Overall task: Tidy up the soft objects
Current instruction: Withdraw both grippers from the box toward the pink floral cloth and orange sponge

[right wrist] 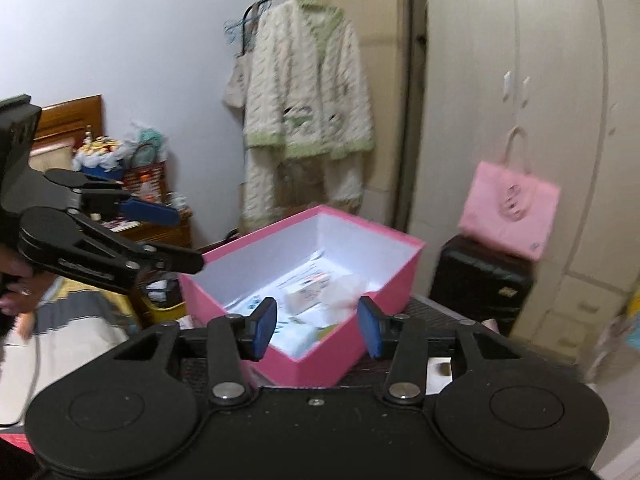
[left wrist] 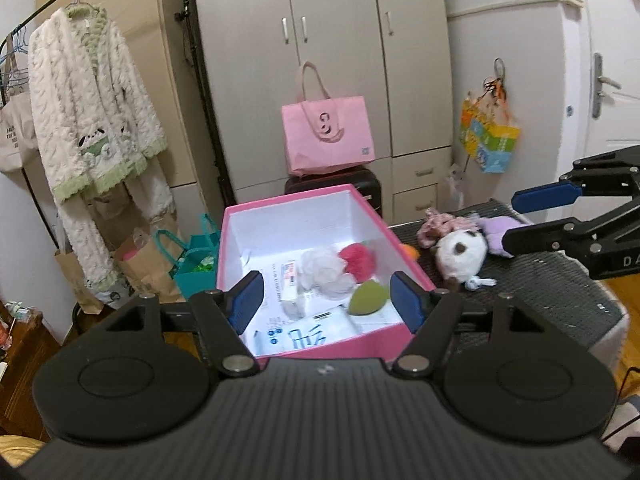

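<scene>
A pink box (left wrist: 404, 246) with white inner walls stands on a dark ribbed table (left wrist: 552, 280). In it lie a white puff (left wrist: 320, 270), a red puff (left wrist: 356, 258), a green sponge (left wrist: 368, 298) and paper packets. To the right of the box on the table are a white plush (left wrist: 460, 252), a purple plush (left wrist: 498, 230) and a floral scrunchie (left wrist: 436, 224). My left gripper (left wrist: 328, 300) hovers open over the box's near end, empty. My right gripper (right wrist: 317, 326) is open and empty above the box's near corner (right wrist: 332, 360). Each gripper shows in the other's view: the right gripper (left wrist: 510, 220), the left gripper (right wrist: 188, 240).
A pink tote bag (left wrist: 328, 136) sits on a black suitcase (left wrist: 364, 186) behind the box, before the wardrobe (left wrist: 336, 20). A fleece robe (left wrist: 92, 120) hangs on a rack at left, with paper bags (left wrist: 148, 264) below. A colourful bag (left wrist: 490, 140) hangs at right.
</scene>
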`<action>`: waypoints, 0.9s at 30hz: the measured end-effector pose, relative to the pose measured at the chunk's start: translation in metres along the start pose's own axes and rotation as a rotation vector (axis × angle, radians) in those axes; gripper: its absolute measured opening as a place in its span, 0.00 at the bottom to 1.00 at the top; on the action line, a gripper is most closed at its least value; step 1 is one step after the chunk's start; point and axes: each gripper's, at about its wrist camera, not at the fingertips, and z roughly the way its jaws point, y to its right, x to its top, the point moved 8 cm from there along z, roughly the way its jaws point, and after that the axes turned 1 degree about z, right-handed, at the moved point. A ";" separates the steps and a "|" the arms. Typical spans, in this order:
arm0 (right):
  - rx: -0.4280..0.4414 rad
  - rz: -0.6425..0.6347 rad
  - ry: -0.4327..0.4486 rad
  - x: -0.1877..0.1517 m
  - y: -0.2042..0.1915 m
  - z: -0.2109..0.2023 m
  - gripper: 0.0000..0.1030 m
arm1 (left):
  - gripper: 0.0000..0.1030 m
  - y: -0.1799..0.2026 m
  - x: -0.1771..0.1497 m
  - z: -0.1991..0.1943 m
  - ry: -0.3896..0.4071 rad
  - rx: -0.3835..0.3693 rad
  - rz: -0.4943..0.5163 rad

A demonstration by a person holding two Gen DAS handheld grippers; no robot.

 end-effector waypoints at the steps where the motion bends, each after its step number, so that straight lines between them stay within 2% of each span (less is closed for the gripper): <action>1: -0.008 -0.005 0.009 0.000 0.001 -0.006 0.50 | 0.68 0.005 0.001 -0.005 0.010 -0.006 0.005; 4: -0.026 0.006 0.035 -0.005 0.007 -0.024 0.53 | 0.75 0.020 0.005 -0.014 0.038 -0.039 0.014; 10: -0.085 0.046 0.050 -0.022 0.030 -0.048 0.58 | 0.77 0.059 0.011 -0.013 0.065 -0.135 0.033; 14: -0.105 0.082 0.069 -0.034 0.050 -0.055 0.63 | 0.78 0.085 0.015 -0.005 0.100 -0.174 0.049; 19: -0.133 0.111 0.078 -0.050 0.080 -0.053 0.65 | 0.79 0.114 0.021 0.022 0.124 -0.199 0.039; 24: -0.148 0.153 0.083 -0.057 0.117 -0.042 0.66 | 0.79 0.131 0.030 0.060 0.100 -0.211 -0.010; 27: -0.155 0.161 0.068 -0.059 0.139 -0.028 0.69 | 0.79 0.139 0.036 0.086 0.086 -0.190 -0.045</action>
